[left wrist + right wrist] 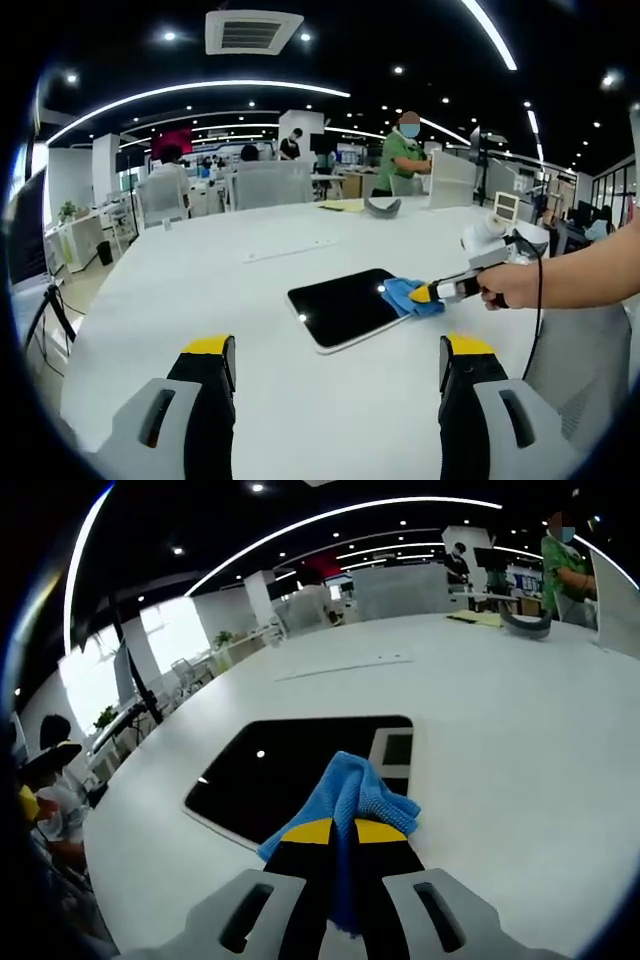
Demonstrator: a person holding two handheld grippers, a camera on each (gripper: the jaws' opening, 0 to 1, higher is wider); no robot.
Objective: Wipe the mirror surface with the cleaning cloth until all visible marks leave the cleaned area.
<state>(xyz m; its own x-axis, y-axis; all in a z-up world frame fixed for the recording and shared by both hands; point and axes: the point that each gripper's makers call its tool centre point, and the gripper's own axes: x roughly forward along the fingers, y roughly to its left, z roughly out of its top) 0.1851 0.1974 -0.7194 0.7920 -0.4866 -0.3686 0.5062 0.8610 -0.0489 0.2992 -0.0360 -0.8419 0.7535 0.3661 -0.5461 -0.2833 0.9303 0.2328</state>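
Right gripper view: blue cloth between tool jaws, on mirror.

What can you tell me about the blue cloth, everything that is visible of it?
The blue cloth looks like soft microfibre, bunched and folded. The right gripper holds it, jaws closed on its rear part. Its front part lies on the near edge of the dark mirror, which rests flat on the white table. Nothing else touches it.
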